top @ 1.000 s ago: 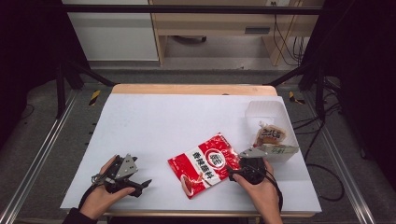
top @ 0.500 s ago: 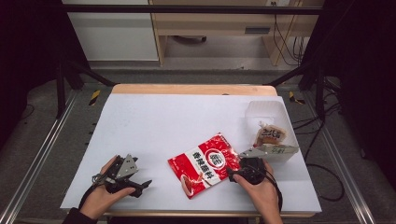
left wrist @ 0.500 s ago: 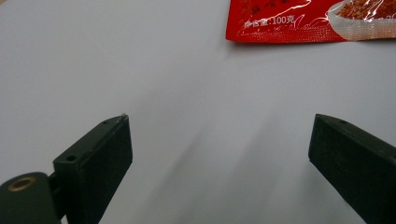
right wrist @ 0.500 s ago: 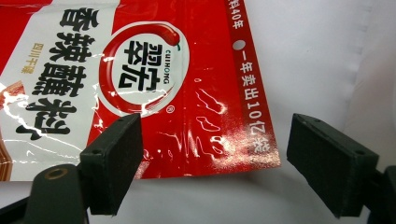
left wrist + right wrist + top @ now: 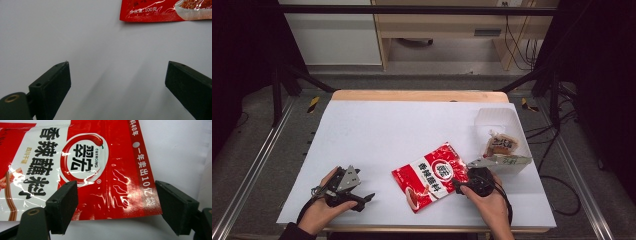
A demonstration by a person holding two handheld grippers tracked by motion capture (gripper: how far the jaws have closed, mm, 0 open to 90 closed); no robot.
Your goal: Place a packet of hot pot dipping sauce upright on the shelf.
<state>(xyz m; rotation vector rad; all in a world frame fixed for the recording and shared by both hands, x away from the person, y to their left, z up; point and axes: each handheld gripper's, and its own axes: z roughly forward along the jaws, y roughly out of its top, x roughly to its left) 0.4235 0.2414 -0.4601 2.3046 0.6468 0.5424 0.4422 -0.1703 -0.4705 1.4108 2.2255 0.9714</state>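
A red seasoning packet (image 5: 429, 177) with white label and black characters lies flat on the white table near the front edge. My right gripper (image 5: 457, 184) rests at the packet's right end, held by a hand. In the right gripper view the packet (image 5: 100, 170) lies under the wide-apart jaws of my right gripper (image 5: 116, 185), its edge between them, and the pads do not press on it. My left gripper (image 5: 363, 201) sits at the front left, pointing toward the packet. Its view has my left gripper (image 5: 117, 67) open over bare table, the packet's end (image 5: 160, 11) farther ahead.
A clear plastic container (image 5: 492, 117) stands at the right of the table, just behind the right gripper, with wrapped snack packs (image 5: 501, 146) inside. The white table cover (image 5: 402, 130) ends at a wooden strip at the back. Metal rails run along both sides.
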